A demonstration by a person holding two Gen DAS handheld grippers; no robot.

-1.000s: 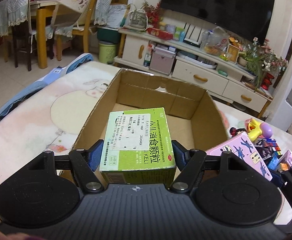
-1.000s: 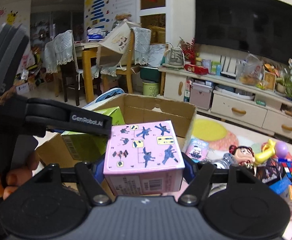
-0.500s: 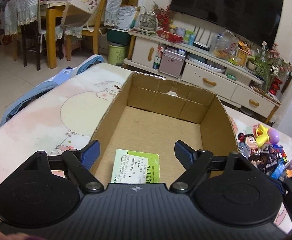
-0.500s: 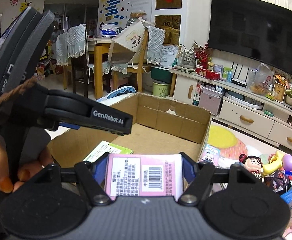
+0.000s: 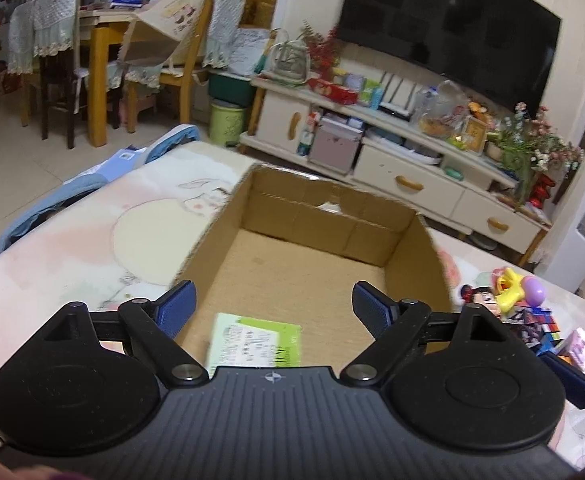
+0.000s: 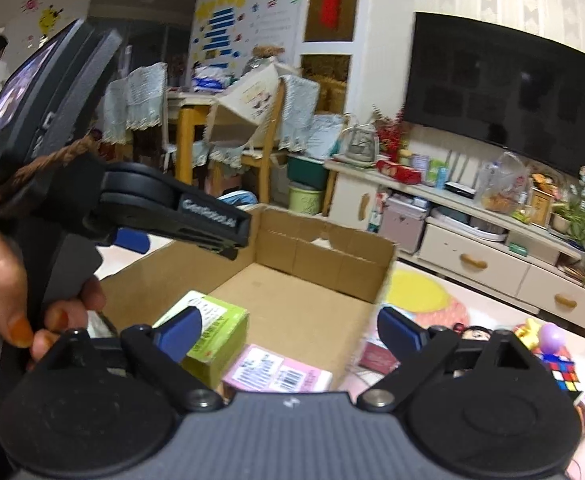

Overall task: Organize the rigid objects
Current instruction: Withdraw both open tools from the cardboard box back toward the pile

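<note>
Left hand-held gripper (image 5: pixel 272 306) spread, empty. Right hand-held gripper (image 6: pixel 288 330) opening, gripping nothing. Green box (image 6: pixel 216 328) and pink box (image 6: pixel 278 372) lie side by side, near end of cardboard box (image 6: pixel 324 256).

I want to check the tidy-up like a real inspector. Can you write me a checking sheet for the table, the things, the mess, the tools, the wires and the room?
Surface: table with a pale cartoon cover.
Job's things: green box and pink box lie side by side at the near end of the open cardboard box.
Clutter: doll, yellow toy, purple egg and puzzle cube on the table right of the cardboard box.
Grippers: left tool open, empty, above the green box. Right tool opening, its pads clear of the pink box below.
Cables: nothing seen.
Surroundings: television, cluttered white cabinet, dining chairs.
</note>
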